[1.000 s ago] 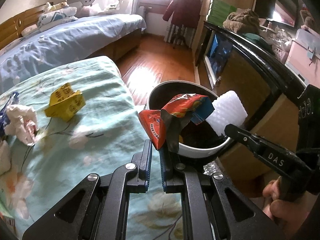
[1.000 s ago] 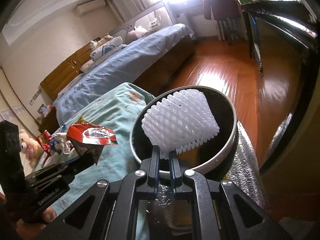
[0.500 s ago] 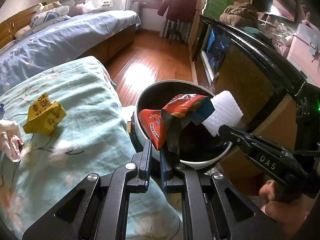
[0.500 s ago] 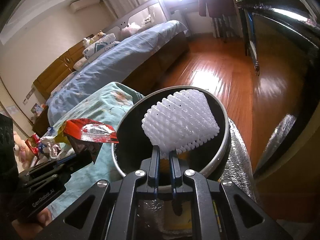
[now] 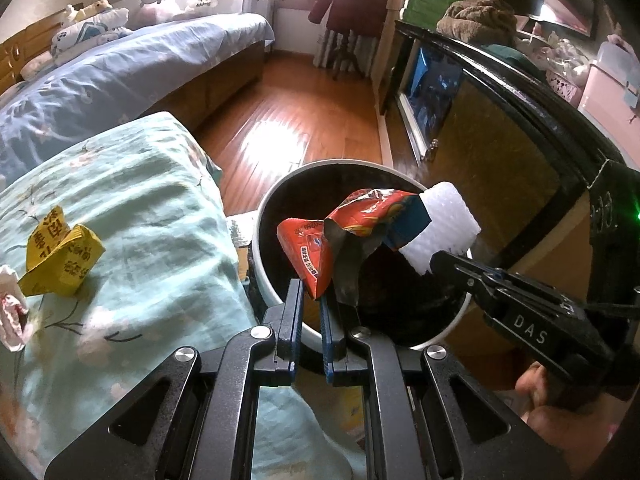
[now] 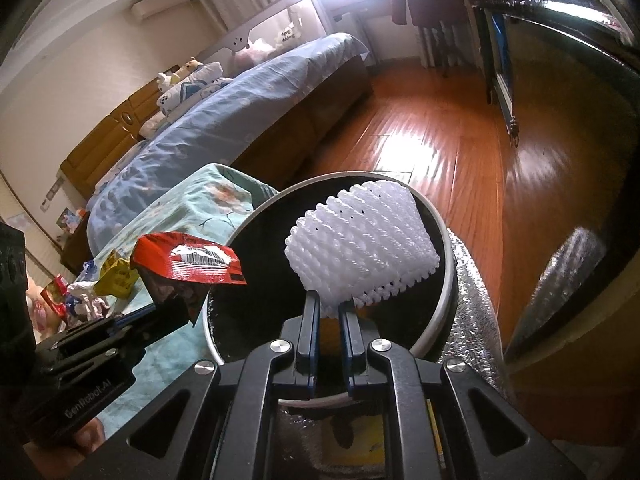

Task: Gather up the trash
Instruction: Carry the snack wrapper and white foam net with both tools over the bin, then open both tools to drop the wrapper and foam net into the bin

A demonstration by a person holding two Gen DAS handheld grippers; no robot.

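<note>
My left gripper [image 5: 310, 300] is shut on a red snack wrapper [image 5: 320, 248] and holds it over the near rim of the round trash bin [image 5: 272, 292]. My right gripper [image 6: 329, 312] is shut on a white foam net [image 6: 360, 252] and holds it above the bin's dark opening [image 6: 256, 288]. The wrapper also shows in the right wrist view [image 6: 188, 258], and the foam net in the left wrist view [image 5: 444, 232]. A crumpled yellow wrapper [image 5: 60, 256] and a crumpled white tissue [image 5: 10, 312] lie on the teal floral bedspread [image 5: 132, 208].
A blue-covered bed [image 5: 120, 68] stands behind. A dark glass cabinet [image 5: 480, 120] runs along the right. Wooden floor [image 5: 300, 112] lies between them. Silver bubble wrap [image 6: 476, 300] lies by the bin. More small trash [image 6: 84, 300] sits on the bedspread.
Both grippers have moved closer over the bin with their loads. The yellow wrapper and tissue have slid toward the left edge of the left wrist view.
</note>
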